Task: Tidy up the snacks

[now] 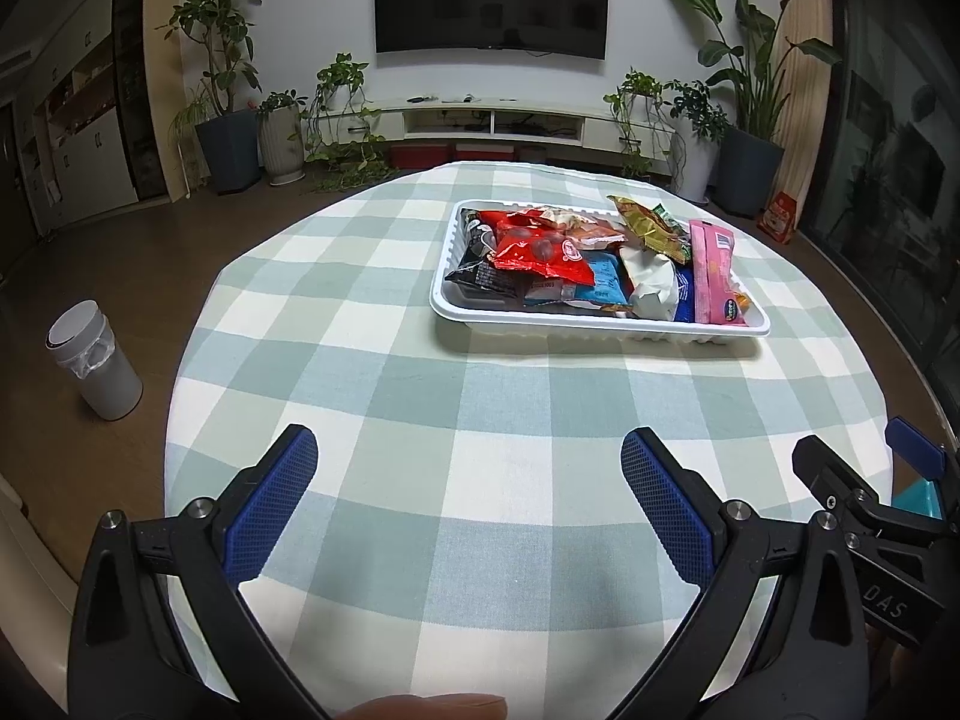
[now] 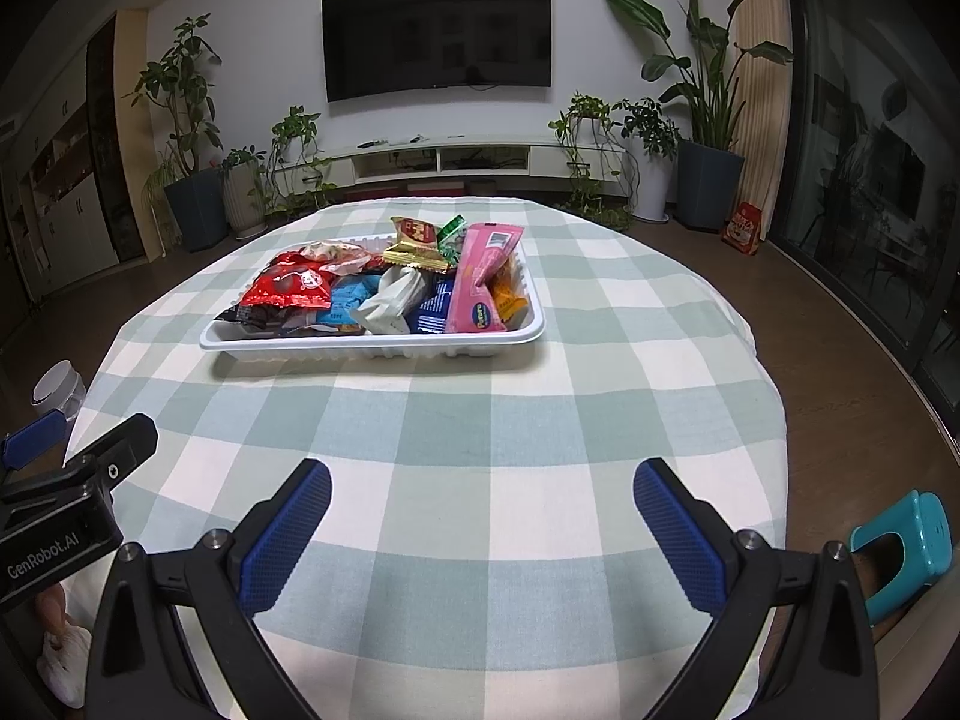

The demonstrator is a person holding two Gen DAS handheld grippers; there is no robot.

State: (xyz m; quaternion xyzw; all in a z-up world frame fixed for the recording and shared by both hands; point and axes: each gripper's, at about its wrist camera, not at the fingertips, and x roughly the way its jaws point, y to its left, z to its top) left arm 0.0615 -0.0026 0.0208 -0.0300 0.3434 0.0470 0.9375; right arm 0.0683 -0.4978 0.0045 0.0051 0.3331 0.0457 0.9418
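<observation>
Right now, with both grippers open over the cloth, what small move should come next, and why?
Probably none beyond easing back: every snack in view, such as the pink packet and red packet, already lies in the white tray. The left gripper and right gripper are open and empty, and the checked cloth holds nothing loose.

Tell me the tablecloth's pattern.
The tablecloth has pale green and white checks, clearest in the right wrist view.

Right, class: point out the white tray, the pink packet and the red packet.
white tray (image 2: 372,343), right wrist view, near rim
pink packet (image 2: 480,282), right wrist view, middle of wrapper
red packet (image 1: 540,252), left wrist view, middle of wrapper
</observation>
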